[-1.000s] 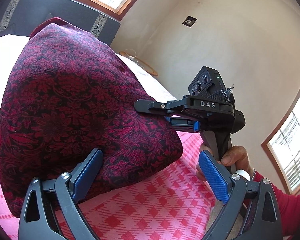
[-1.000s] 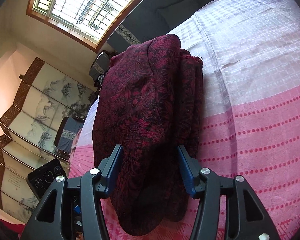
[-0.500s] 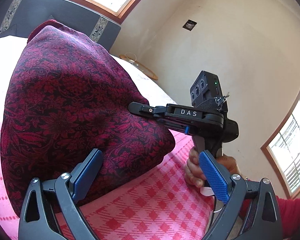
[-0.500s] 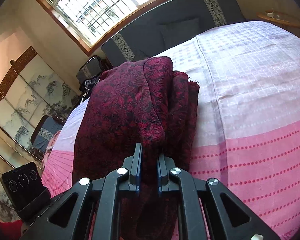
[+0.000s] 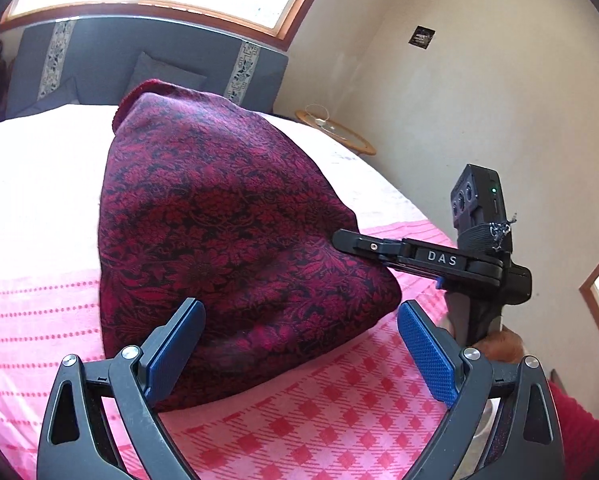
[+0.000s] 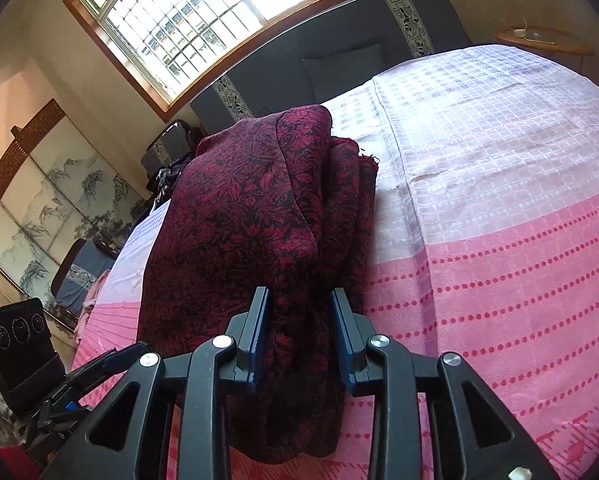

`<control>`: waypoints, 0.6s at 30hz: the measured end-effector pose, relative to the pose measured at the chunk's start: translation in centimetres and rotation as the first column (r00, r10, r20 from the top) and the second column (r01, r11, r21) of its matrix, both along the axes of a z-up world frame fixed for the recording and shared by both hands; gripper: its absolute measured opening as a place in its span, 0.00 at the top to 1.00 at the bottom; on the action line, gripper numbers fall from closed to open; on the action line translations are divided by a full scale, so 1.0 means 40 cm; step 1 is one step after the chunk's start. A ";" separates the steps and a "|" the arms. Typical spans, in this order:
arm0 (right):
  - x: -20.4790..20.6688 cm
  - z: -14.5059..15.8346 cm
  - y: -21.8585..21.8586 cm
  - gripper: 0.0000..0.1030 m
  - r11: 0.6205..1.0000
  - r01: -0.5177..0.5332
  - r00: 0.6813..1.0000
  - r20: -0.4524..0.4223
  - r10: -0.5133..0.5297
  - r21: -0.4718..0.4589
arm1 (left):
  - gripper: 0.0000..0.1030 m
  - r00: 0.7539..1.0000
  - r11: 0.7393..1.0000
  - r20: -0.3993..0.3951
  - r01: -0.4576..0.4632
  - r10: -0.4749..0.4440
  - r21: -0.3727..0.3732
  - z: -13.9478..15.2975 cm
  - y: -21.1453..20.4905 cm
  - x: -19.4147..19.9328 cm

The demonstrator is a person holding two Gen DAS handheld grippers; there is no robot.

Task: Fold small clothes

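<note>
A dark red floral garment (image 5: 219, 232) lies folded in a thick bundle on the pink bed cover (image 5: 319, 420). My left gripper (image 5: 299, 344) is open, its blue pads on either side of the garment's near edge. My right gripper (image 6: 301, 320) stands partly open around the garment's near end (image 6: 259, 208), with cloth between the pads. In the left wrist view the right gripper (image 5: 347, 240) touches the garment's right side.
The bed cover turns pale (image 6: 479, 120) toward a grey headboard (image 6: 339, 60). A round side table (image 5: 335, 132) stands by the wall. A painted folding screen (image 6: 39, 200) stands at the bed's left.
My right gripper shut on the garment half a second ago and has now reopened partway. The left gripper has drawn back slightly and stays open.
</note>
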State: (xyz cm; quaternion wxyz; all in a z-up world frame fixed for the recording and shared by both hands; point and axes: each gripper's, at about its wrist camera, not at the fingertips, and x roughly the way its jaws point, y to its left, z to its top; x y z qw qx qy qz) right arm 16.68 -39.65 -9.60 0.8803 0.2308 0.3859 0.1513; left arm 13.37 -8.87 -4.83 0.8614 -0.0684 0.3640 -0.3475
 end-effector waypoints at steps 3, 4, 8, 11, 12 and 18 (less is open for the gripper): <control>0.000 -0.020 -0.005 0.64 1.000 0.018 1.000 -0.015 -0.018 -0.017 | 0.06 0.996 0.992 0.072 -0.055 0.047 0.111 0.017 -0.006 -0.008; 0.001 -0.020 -0.003 0.64 0.999 0.022 1.000 -0.017 -0.023 -0.027 | 0.06 0.993 0.987 0.095 -0.079 0.066 0.143 0.021 -0.007 -0.011; 0.014 -0.039 -0.006 0.63 0.999 0.019 0.998 -0.055 -0.022 -0.043 | 0.06 0.984 0.970 0.145 -0.133 0.105 0.204 0.028 -0.003 -0.010; 0.018 -0.053 -0.020 0.53 0.999 0.033 0.996 -0.077 -0.035 -0.019 | 0.06 0.980 0.961 0.148 -0.162 0.131 0.222 0.027 0.007 0.011; 0.019 -0.056 -0.026 0.51 0.999 0.035 0.996 -0.082 -0.036 -0.008 | 0.06 0.980 0.960 0.147 -0.166 0.135 0.225 0.028 0.015 0.020; 0.016 -0.056 -0.020 0.46 0.999 0.038 0.996 -0.082 -0.041 -0.035 | 0.06 0.972 0.938 0.164 -0.210 0.169 0.275 0.014 0.023 0.052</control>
